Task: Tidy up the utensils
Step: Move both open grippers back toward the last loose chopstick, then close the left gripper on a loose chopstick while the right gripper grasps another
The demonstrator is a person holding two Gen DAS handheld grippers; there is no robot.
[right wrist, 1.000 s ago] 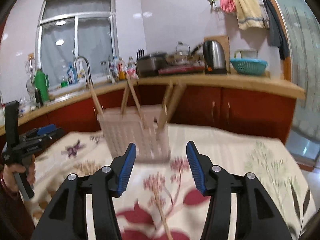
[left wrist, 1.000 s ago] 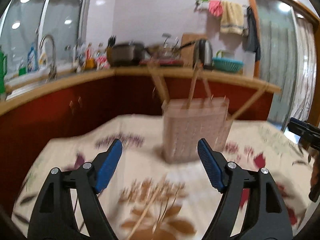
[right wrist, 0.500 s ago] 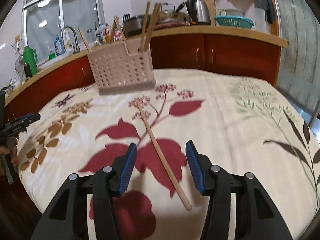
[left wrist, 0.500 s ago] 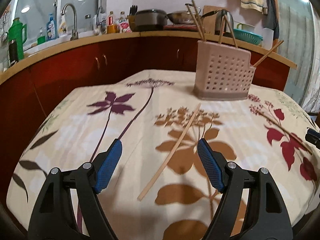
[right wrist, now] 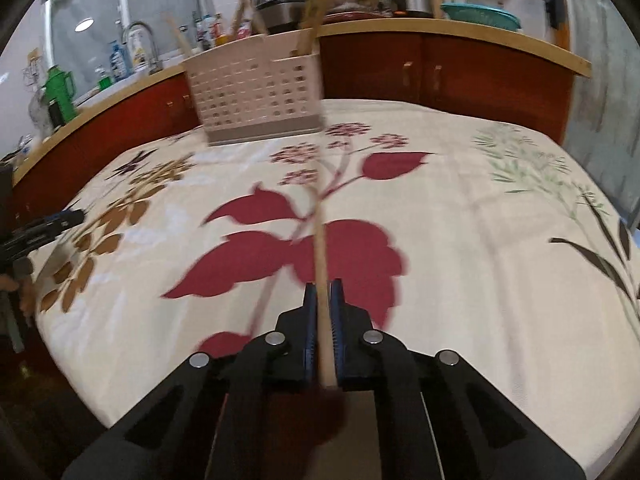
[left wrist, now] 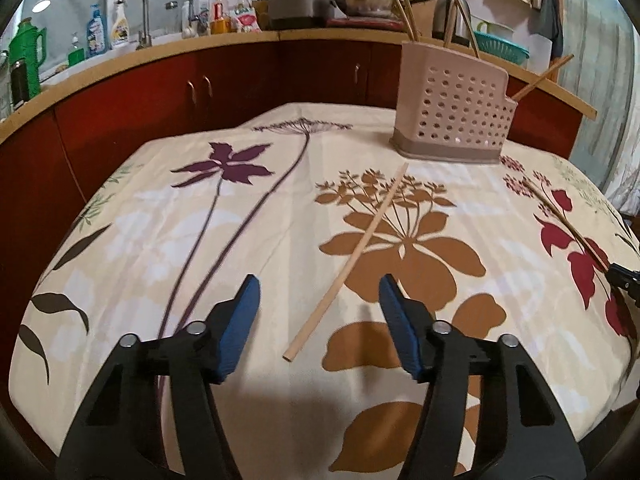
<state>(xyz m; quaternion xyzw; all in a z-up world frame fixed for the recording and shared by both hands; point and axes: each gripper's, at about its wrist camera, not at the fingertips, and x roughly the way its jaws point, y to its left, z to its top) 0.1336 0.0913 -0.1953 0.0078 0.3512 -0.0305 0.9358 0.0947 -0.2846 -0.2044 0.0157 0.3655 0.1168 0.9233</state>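
Observation:
A pale wooden chopstick lies on the flowered tablecloth, its near end between the blue pads of my left gripper. Those jaws are closing and stand clear of the stick on both sides. My right gripper is shut on a second chopstick, which points ahead toward the perforated pink utensil holder. The same holder stands at the table's far side in the left wrist view, with several chopsticks upright in it. The right gripper's tip and its chopstick show at the right edge there.
The table carries a cream cloth with purple, brown and red flowers. Red cabinets under a wooden counter ring it, bearing a faucet, bottles, pots, a kettle and a teal basket. A hand with the left gripper shows at the left edge.
Both grippers have dropped toward the table and tilted down. My right gripper's jaws have closed on the chopstick on the red leaf. My left gripper's jaws have narrowed around the other chopstick.

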